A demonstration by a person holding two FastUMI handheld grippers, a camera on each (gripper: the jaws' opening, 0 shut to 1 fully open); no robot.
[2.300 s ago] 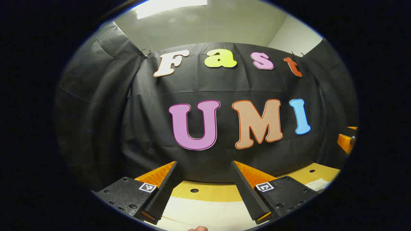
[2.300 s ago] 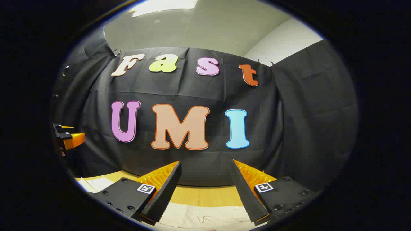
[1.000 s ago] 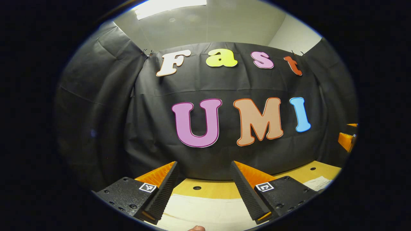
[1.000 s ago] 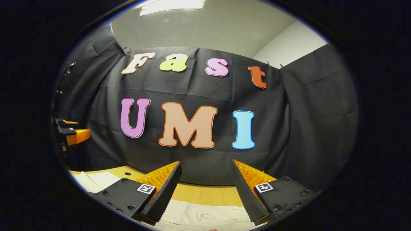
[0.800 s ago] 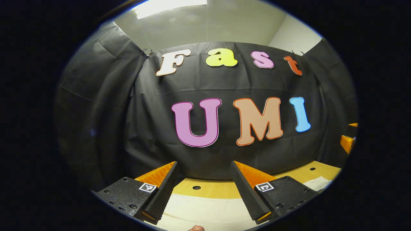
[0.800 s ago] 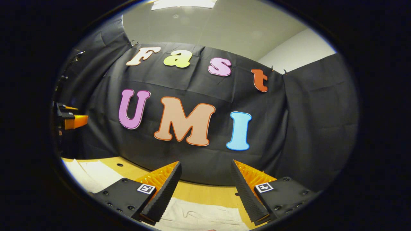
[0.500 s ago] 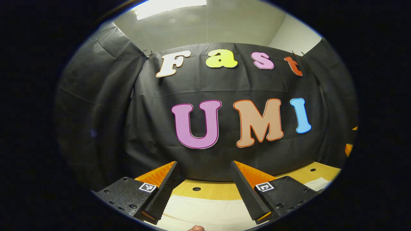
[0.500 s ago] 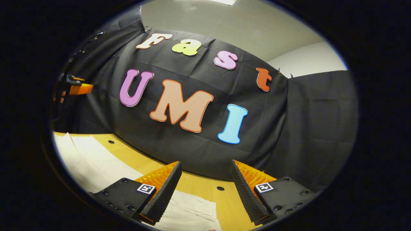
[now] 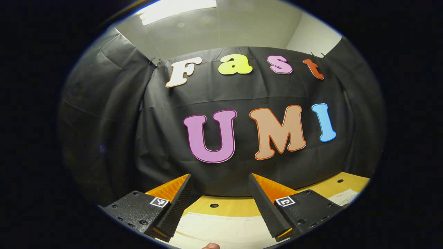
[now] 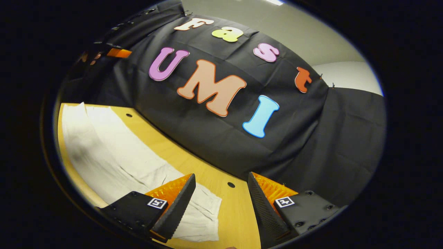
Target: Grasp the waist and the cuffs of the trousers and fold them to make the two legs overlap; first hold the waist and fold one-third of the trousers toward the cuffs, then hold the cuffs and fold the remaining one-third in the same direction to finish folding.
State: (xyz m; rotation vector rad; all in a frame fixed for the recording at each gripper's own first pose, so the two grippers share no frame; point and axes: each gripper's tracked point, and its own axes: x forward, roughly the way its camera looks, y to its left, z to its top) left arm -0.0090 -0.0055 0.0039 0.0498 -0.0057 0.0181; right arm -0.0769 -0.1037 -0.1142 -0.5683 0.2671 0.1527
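Note:
The white trousers [image 10: 114, 155] lie stretched flat along the wooden table [image 10: 242, 214] in the right gripper view, running from far left to a near end under my right gripper [image 10: 221, 176]. That gripper is open, tilted over this end, and holds nothing. In the left gripper view, another part of the trousers [image 9: 221, 228] lies flat just below my left gripper [image 9: 219, 178], which is open with nothing between its fingers. I cannot tell which end is the waist. The left gripper [image 10: 117, 53] also shows far off at the upper left of the right gripper view.
The table [image 9: 238, 207] has small round holes and ends at the black cloth wall close behind the trousers. A strip of the white cloth [image 9: 342, 196] shows at the right edge. A fingertip [image 9: 210, 246] pokes in at the bottom.
My right gripper has rolled and dipped toward the table, bringing the trousers' length and near end into its view. The left gripper has barely moved. Both stay open.

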